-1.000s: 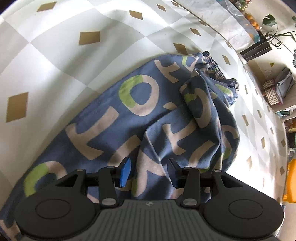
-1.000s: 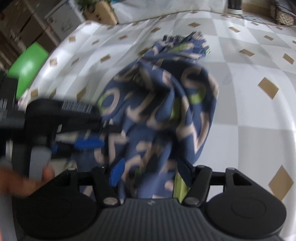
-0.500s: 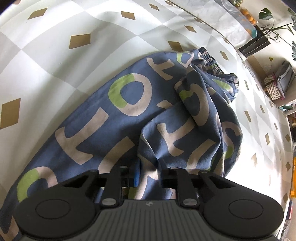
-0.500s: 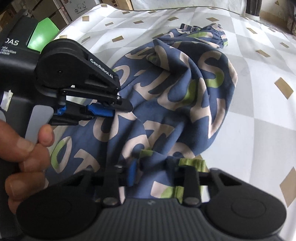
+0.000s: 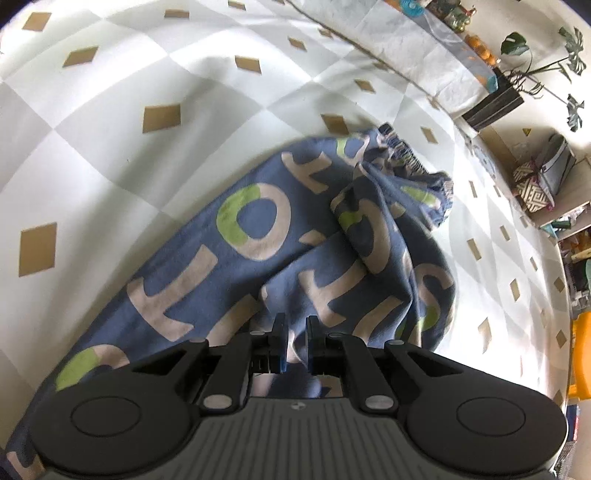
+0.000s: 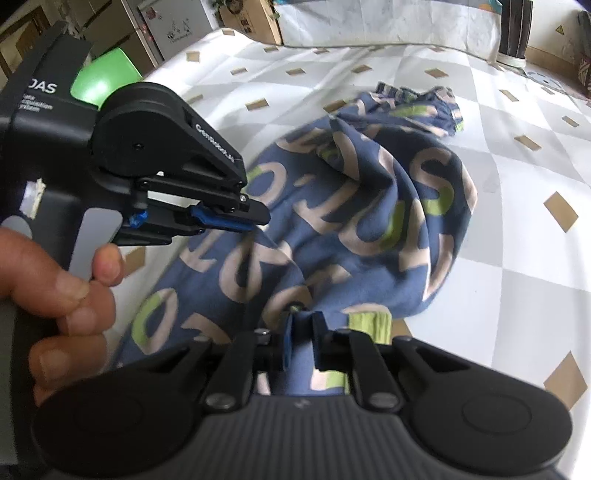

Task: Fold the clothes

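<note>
Left gripper (image 5: 295,341), right gripper (image 6: 301,338) both clamped on blue garment (image 5: 258,236).

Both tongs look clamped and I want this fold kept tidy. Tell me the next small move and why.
Probably draw the two tongs apart and lift a little to stretch the hem flat. The left tongs and right tongs are each shut on the blue lettered garment, which lies bunched and creased toward its striped waistband on the checked sheet.

surface: white-and-grey checked cloth (image 5: 110,155) with tan diamonds | plant (image 5: 532,70): far right corner | cardboard boxes (image 6: 255,18): beyond far edge | light: bright daylight
</note>
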`<state>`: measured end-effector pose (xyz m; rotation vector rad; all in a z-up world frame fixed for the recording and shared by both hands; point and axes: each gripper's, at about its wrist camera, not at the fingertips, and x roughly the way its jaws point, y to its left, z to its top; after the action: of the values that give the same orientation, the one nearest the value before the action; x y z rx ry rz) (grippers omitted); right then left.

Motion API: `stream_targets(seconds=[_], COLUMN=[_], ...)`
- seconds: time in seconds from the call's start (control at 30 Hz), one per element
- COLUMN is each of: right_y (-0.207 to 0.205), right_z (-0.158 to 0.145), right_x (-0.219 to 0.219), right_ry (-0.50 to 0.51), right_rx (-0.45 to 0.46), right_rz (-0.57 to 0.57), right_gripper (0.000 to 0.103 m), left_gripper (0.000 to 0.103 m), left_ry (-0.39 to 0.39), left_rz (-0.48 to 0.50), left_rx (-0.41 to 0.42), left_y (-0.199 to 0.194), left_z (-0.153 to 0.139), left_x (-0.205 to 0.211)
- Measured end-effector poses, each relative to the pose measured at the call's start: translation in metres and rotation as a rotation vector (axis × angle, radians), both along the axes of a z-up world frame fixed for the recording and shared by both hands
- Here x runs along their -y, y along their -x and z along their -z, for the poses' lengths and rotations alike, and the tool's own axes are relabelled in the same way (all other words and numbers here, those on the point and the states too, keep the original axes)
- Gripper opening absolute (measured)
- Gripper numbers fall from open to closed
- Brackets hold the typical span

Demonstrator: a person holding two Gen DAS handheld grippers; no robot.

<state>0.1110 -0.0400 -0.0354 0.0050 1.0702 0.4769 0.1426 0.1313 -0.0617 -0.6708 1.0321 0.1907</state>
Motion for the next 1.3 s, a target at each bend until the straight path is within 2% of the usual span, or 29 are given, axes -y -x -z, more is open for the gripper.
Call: stream_targets(seconds=[0.17,0.27,0.37,0.43,0.6,0.7,0.77,0.9,0.97,1.03,1.13,1.2,1.3], right_y=[0.003,0.005,0.007,0.006,0.005,0.005,0.002,-0.001,-0.001,0.000,-0.001,-0.001,-0.002], right_z=[-0.011,-0.015,-0.014,-0.009,-0.001,0.004,0.009,0.016,0.017,0.020,0.021,0.019,0.015], right_x=[-0.004,-0.006,-0.008,-0.008,-0.007,-0.010,-0.010,-0.012,-0.014,-0.017,-0.017,-0.015,-0.011], right_ry=[-0.042,-0.099,-0.052,-0.022,0.012,0.049,0.045,0.031,0.050,0.090,0.106,0.104,0.072], right_rx=[0.008,-0.011,0.018,0.017,0.045,0.074,0.055,0.046,0.050,0.053,0.049,0.051,0.033], right_rz=[-0.015,-0.041,-0.061,-0.064,-0.084,-0.102,-0.100,-0.102,-0.106,-0.108,-0.103,-0.099,-0.097], right_gripper=[0.010,0.010,0.015,0.029,0.046,0.050,0.050,0.048,0.042,0.028,0.016,0.011,0.008], left_gripper=[0.007,0.007,0.007,0.010,0.036,0.041,0.044,0.047,0.048,0.048,0.048,0.048,0.047], left_ry=[-0.011,0.021,0.059,0.070,0.102,0.109,0.114,0.113,0.116,0.114,0.116,0.128,0.137], left_rz=[-0.024,-0.036,-0.037,-0.024,-0.027,-0.039,-0.046,-0.050,-0.054,-0.055,-0.054,-0.054,-0.052], left_rx=[0.023,0.012,-0.011,-0.032,-0.076,-0.084,-0.088,-0.102,-0.100,-0.095,-0.083,-0.078,-0.078], left_y=[0.007,0.010,0.012,0.010,0.006,0.004,0.003,0.000,-0.002,-0.004,-0.007,-0.009,-0.011], left_z=[-0.013,-0.012,-0.003,0.004,0.023,0.029,0.032,0.040,0.042,0.043,0.043,0.044,0.043], left_x=[-0.008,-0.016,-0.021,-0.020,-0.017,-0.018,-0.018,-0.017,-0.017,-0.015,-0.012,-0.011,-0.009])
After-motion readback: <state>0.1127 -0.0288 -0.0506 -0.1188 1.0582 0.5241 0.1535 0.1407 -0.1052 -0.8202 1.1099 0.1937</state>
